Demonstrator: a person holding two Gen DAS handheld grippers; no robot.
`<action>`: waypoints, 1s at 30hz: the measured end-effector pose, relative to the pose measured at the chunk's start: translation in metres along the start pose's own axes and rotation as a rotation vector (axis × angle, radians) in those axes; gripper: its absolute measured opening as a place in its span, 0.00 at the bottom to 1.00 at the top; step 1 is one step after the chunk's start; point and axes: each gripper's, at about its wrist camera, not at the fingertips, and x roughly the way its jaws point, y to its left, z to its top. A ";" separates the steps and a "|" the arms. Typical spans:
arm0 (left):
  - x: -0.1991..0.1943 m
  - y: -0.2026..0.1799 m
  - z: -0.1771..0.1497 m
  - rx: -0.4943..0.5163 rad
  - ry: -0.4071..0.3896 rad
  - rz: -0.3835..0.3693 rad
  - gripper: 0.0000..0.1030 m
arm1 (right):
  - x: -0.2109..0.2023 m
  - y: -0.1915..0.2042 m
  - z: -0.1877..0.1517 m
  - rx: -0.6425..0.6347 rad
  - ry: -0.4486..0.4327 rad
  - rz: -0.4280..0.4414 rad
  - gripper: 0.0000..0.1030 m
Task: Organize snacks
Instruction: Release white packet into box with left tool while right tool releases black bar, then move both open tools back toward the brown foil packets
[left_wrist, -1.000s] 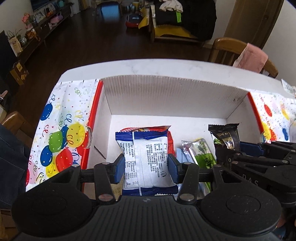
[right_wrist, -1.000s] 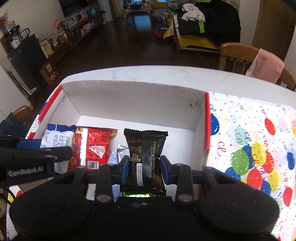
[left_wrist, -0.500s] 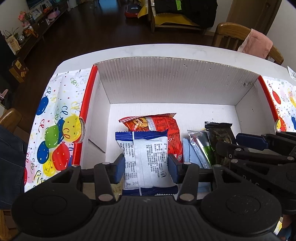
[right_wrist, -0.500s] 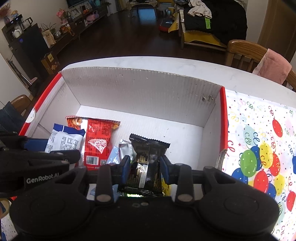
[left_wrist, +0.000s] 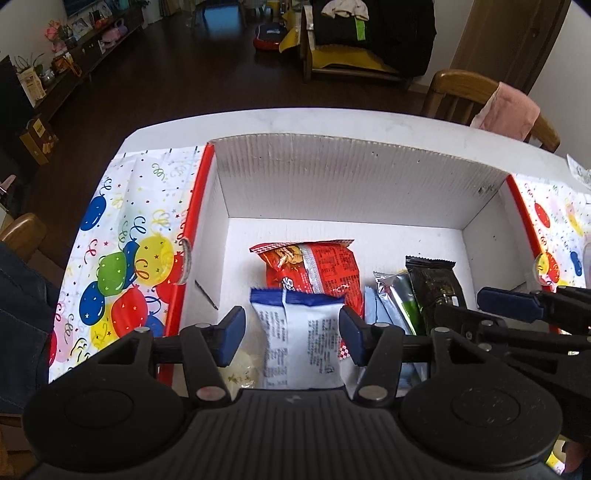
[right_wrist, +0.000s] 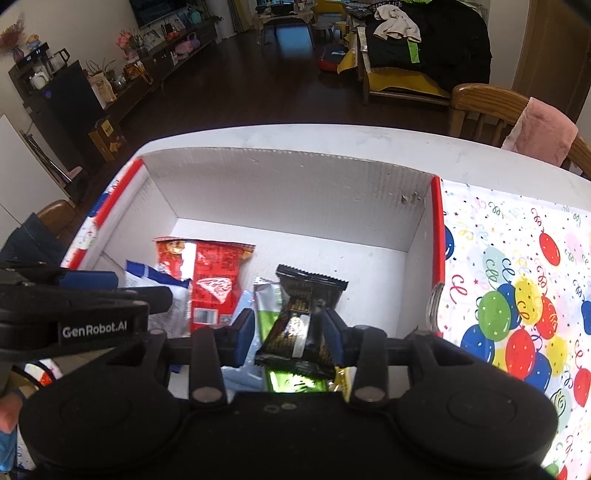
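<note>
A white cardboard box (left_wrist: 351, 184) with red edges holds several snack packets. The jaws of my left gripper (left_wrist: 291, 332) are opening around a blue-and-white packet (left_wrist: 303, 339), and the left pad stands clear of it. That packet lies on a red packet (left_wrist: 314, 266). My right gripper (right_wrist: 288, 332) is opening too, with a black packet (right_wrist: 306, 291) lying tilted between its pads on a green-and-silver packet (right_wrist: 267, 310). A gap shows at its left pad. Both grippers point down into the box side by side.
Balloon-print flaps (left_wrist: 129, 258) (right_wrist: 517, 295) spread out on both sides of the box on a white table (right_wrist: 332, 136). A wooden chair with a pink cloth (right_wrist: 535, 133) stands behind the table. The far half of the box floor (right_wrist: 332, 251) is bare.
Both pairs of jaws have widened and let go of their packets. The black packet has tipped over to the left and now rests in the box. The blue-and-white packet has settled lower.
</note>
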 end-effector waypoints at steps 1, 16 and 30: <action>-0.003 0.001 -0.001 0.000 -0.006 -0.001 0.54 | -0.003 0.001 -0.001 0.001 -0.004 0.004 0.40; -0.057 0.008 -0.028 -0.010 -0.097 -0.060 0.54 | -0.056 0.014 -0.017 0.002 -0.099 0.043 0.48; -0.120 0.014 -0.065 0.032 -0.221 -0.091 0.66 | -0.105 0.029 -0.044 0.022 -0.181 0.077 0.60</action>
